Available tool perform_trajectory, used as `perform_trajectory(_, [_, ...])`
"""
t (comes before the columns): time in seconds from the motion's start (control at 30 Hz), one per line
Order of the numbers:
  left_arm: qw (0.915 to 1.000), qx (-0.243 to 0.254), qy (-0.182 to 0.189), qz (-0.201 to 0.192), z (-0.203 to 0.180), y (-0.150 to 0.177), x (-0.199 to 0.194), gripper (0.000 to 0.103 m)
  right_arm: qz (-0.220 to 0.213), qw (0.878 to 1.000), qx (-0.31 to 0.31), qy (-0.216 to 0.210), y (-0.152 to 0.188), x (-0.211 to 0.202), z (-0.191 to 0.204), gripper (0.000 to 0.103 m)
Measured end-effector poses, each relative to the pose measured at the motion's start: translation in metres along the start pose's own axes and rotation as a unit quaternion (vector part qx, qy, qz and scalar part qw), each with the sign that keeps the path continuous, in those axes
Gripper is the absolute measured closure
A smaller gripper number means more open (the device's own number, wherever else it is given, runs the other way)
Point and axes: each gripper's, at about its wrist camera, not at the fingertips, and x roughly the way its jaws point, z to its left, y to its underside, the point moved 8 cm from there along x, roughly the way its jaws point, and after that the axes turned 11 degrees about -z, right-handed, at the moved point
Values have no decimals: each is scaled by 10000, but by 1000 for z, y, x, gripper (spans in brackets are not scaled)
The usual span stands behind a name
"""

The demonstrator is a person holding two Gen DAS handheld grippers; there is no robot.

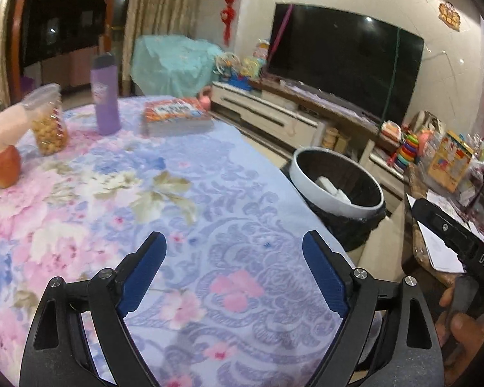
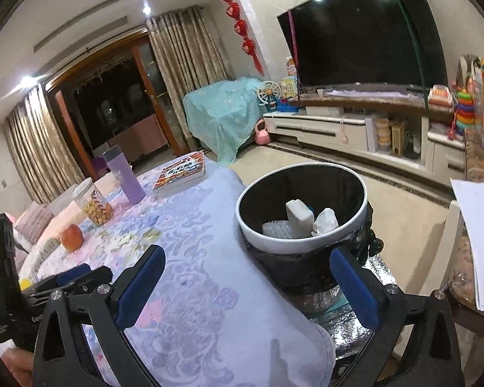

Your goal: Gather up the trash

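A round white-rimmed trash bin (image 2: 301, 242) with a black liner stands on the floor beside the table's right edge. White crumpled trash pieces (image 2: 301, 214) lie inside it. The bin also shows in the left wrist view (image 1: 306, 174). My right gripper (image 2: 248, 272) is open and empty, low over the table edge next to the bin. My left gripper (image 1: 235, 254) is open and empty above the floral tablecloth (image 1: 129, 200). The left gripper's body also shows at the left of the right wrist view (image 2: 64, 283).
On the table's far side stand a purple bottle (image 1: 105, 96), a snack jar (image 1: 48, 125), an orange fruit (image 1: 6, 167) and a book (image 1: 174, 116). A TV (image 1: 345, 61) on a low cabinet is behind the bin. A cluttered side table (image 1: 445, 167) is at right.
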Motion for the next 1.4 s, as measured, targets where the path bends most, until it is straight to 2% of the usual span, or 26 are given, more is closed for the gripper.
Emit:
perform_trajectory(0.07, [9997,-2,-41,-258,3,-7,-14,12,-100,9998,-154,24,-2,-7,7,0])
perform_trajectory(0.13, [9983,71,-158,-565,6,-13,-28,0,-294,9989,-346,89,-9,-17,15,0])
perform_trajectory(0.23, [9936,179,-420,-1034,11,-16,-47,0,-803,9945,-633,241,-20,-40,26,0])
perform_trajectory(0.37, [9925,128,-520,-1095,18,-7,-52,0,-1182,9875,-993,315,-16,-54,37,0])
perform_trajectory(0.47, [9905,177,-588,-1230,16,2,-59,0,-1190,9845,-1207,449,-2,-52,40,0])
perform_trajectory(0.67, [9841,413,-770,-1546,9,8,-74,0,-1009,9884,-1100,276,18,-49,43,0])
perform_trajectory(1.07, [9841,435,-835,-1505,12,15,-80,0,-978,9892,-1047,314,32,-54,43,0])
perform_trajectory(1.4, [9835,506,-907,-1485,12,20,-78,0,-1091,9900,-825,344,27,-61,33,0])
